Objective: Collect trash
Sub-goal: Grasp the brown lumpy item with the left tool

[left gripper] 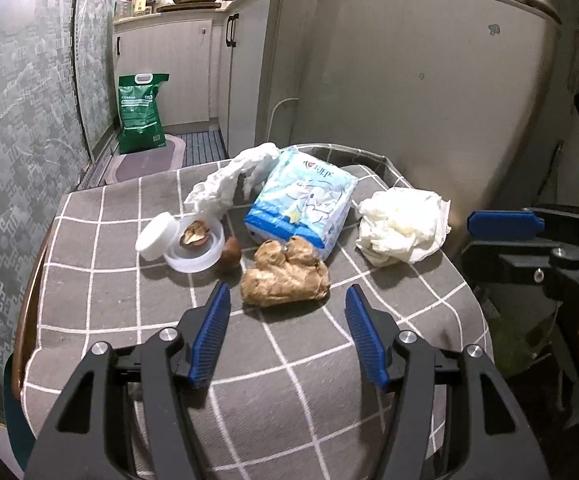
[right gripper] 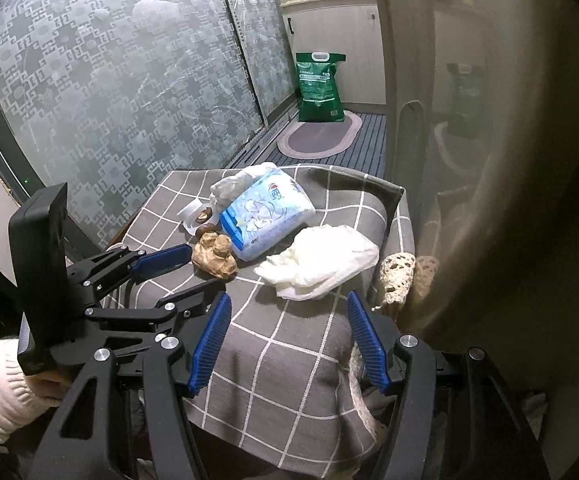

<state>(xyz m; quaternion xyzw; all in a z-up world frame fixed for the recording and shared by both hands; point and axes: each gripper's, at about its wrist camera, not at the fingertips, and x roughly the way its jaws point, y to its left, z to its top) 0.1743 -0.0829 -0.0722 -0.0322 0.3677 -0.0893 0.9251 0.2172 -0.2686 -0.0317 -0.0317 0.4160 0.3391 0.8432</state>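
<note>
Left gripper (left gripper: 287, 300) fingers open, empty | right gripper (right gripper: 289, 308) likewise | risk: brown wad (left gripper: 285, 276) sliding, nudging nutshell (left gripper: 230, 258) off tabletop (left gripper: 101, 264).

On my grey checked tablecloth (left gripper: 101, 292): a crumpled brown paper wad (left gripper: 285, 276) nearest me, a crumpled white tissue (left gripper: 403, 226) to its right, a twisted white wrapper (left gripper: 233, 180) behind, nutshells (left gripper: 195, 234) in a plastic dish (left gripper: 193, 258).
</note>
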